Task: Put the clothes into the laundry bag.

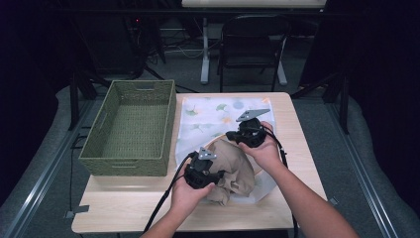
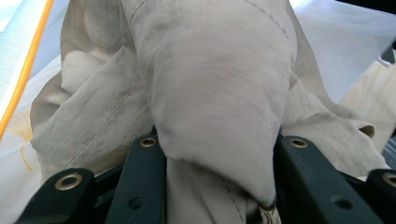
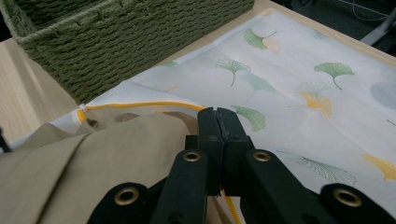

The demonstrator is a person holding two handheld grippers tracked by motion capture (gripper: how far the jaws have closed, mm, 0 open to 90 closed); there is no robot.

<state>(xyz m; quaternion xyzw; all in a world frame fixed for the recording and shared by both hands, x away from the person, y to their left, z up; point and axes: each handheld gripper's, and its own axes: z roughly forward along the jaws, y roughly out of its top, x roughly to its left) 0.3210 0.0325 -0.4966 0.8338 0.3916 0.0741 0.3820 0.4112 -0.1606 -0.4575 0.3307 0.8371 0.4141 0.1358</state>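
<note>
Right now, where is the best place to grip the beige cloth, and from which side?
Grip the thick bunched fold of the beige cloth, coming from the person's near side. There it stands rounded and raised off the printed sheet, so claws can close around it, as the left claw does.

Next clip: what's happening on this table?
A person works a crumpled beige garment with two claws. The left claw is clamped on a thick fold of it. The right claw is shut at the orange-trimmed edge of a leaf-print mesh bag lying beside the green woven basket. The garment rests at the bag's opening.
</note>
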